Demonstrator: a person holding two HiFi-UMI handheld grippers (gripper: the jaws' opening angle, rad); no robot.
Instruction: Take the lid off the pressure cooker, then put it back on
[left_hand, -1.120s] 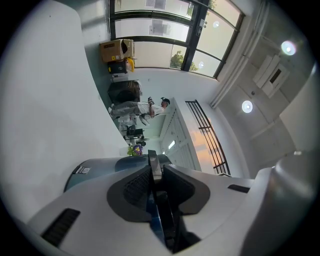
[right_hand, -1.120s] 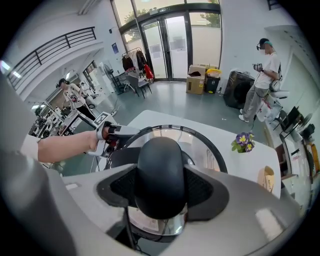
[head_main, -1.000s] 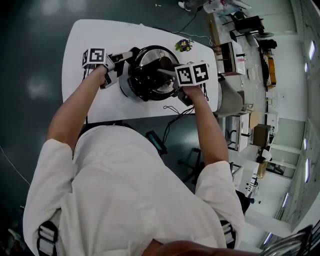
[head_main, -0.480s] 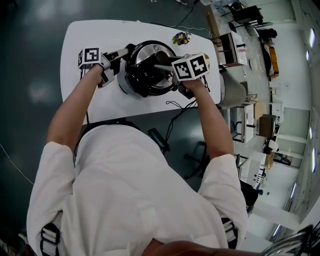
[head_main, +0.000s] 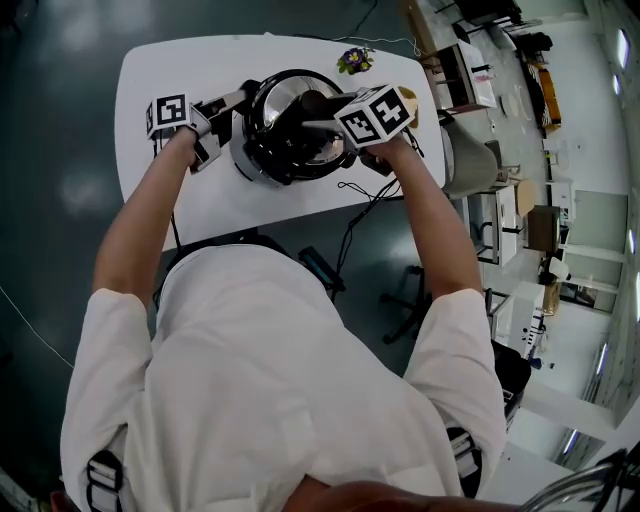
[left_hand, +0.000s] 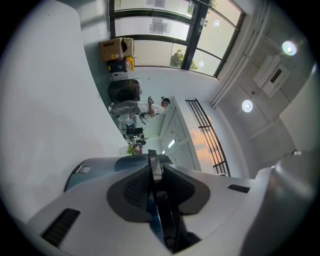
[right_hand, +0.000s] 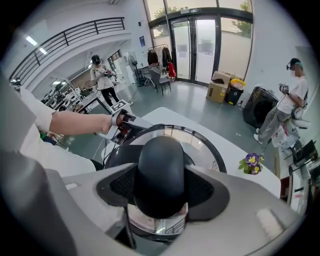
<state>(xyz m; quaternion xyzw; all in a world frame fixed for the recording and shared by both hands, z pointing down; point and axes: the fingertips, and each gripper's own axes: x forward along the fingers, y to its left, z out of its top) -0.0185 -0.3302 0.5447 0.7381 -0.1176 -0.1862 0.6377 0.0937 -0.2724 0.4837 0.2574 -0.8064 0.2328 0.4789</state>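
1. Left hand-held gripper (left_hand: 156, 187): the jaws are drawn narrow onto the thin black side handle (left_hand: 152, 162) of the pressure cooker (head_main: 250, 165), bracing the pot on the white bench (head_main: 160, 70). It grips the handle at the same spot in all 3 head views.
2. Right hand-held gripper (right_hand: 161, 187): it points steeply down, with its jaws clamped on the black knob (right_hand: 160, 160) of the lid (right_hand: 200, 142).
3. Lid: it sits on the cooker's rim (no gap shows in any view).
4. Change: 1 second ago the right marker cube (head_main: 375, 112) showed 2 faces. It now shows mainly 1, tilted, so the wrist has rolled about the knob.
5. Reading: the roll is probably a twist of the lid against the braced pot. Whether it unlocks or locks the lid cannot be told.
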